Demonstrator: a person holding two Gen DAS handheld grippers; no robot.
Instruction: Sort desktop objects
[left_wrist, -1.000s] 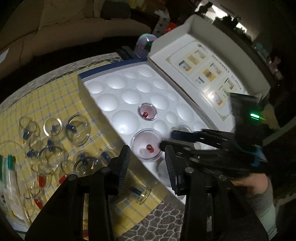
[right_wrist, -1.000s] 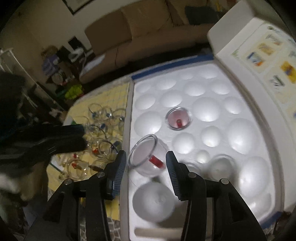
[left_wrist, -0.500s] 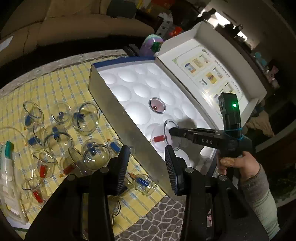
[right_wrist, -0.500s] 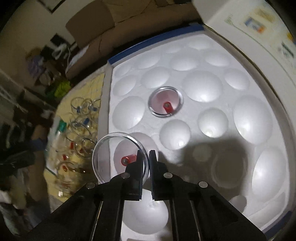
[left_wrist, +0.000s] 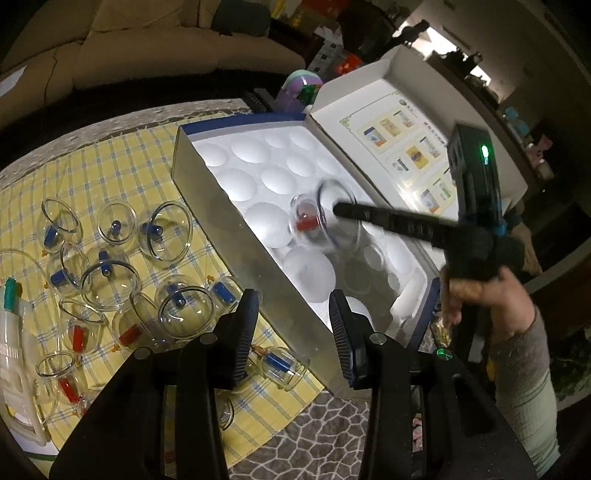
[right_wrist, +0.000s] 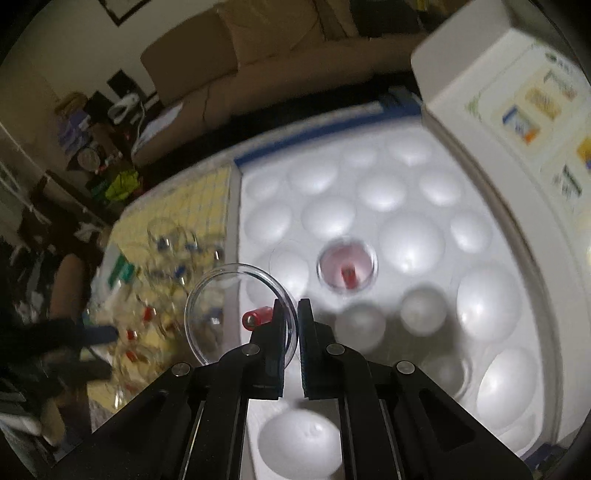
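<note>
The right tongs (right_wrist: 291, 314) are pinching the rim of a clear glass cup (right_wrist: 236, 314) with a red valve, fingers nearly closed on the thin wall, and they are holding it in the air just above the near-left corner of the white foam tray (right_wrist: 480, 306). From the left wrist view that same cup (left_wrist: 314, 221) is showing as a blur over the middle of the tray (left_wrist: 258, 184), right at the tip of the long black tongs (left_wrist: 340, 210) gripped by the right hand (left_wrist: 476, 295).

Another cup (right_wrist: 347, 266) with a red valve is sitting in a round hollow near the centre of the tray, mouth up, just beyond the held one. The hinged lid (left_wrist: 406, 129) of the tray's box is lying open on the tray's far right side, its printed sheet facing up.

The left tongs (left_wrist: 293, 317) are hanging wide open and holding nothing, hovering over the tray's near left edge. To the left of the tray, a crowd of loose cups (left_wrist: 166, 229) with blue and red valves is spreading over the yellow checked cloth (left_wrist: 110, 166) on the table (left_wrist: 314, 435), some upright, some tipped on their sides. One cup (left_wrist: 280, 363) with a blue valve is lying on its side close beside the tray's near wall.
</note>
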